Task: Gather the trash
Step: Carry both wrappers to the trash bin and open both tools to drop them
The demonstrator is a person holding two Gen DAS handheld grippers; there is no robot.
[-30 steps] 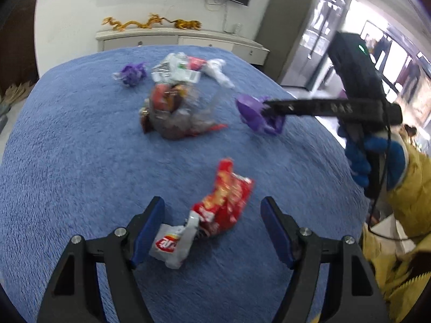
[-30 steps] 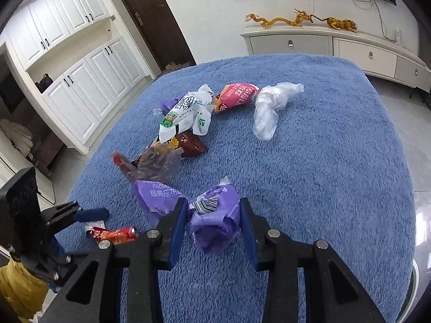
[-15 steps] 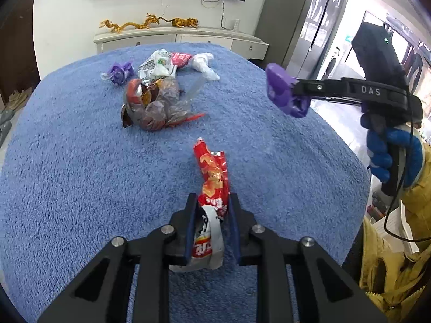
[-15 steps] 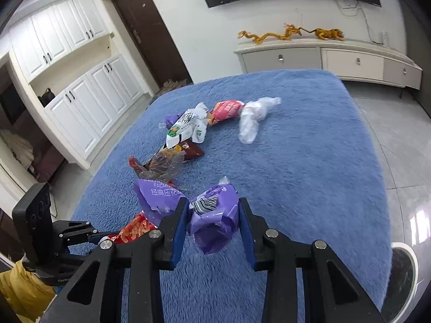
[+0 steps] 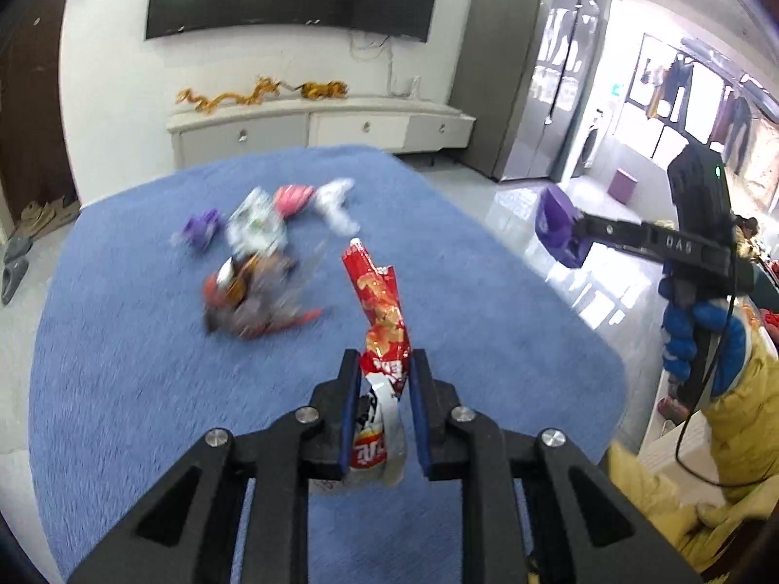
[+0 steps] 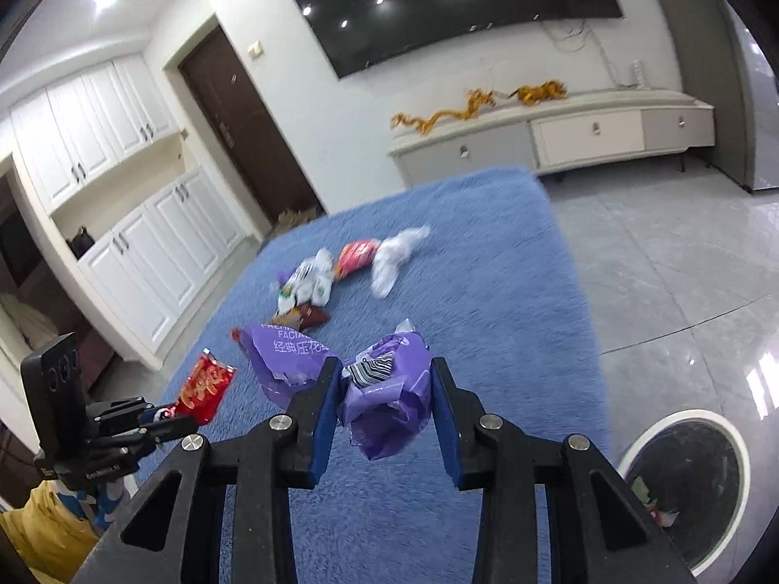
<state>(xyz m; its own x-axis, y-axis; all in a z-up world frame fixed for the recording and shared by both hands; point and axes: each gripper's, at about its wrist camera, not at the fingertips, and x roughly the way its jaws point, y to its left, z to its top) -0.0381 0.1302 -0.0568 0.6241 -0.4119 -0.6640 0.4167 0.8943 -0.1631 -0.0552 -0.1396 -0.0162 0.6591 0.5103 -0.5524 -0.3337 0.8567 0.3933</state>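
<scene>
Since a second ago: left gripper [image 5: 379, 379] has closed on the red chip bag [image 5: 377, 306] and lifted it off the blue rug [image 5: 121, 389]. Right gripper [image 6: 384, 384] remains pinching the purple wrapper [image 6: 384, 389], now raised with the white-rimmed bin [image 6: 681, 482] in view at lower right. Judgement: both pieces secured; drop-off next. Remaining trash pile [image 6: 341, 272] lies mid-rug.

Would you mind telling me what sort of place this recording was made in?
Most likely a home living room: a large wall-mounted television hangs above a long low cabinet, white built-in cupboards stand beside a dark door, and a blue rug covers the tiled floor.
</scene>
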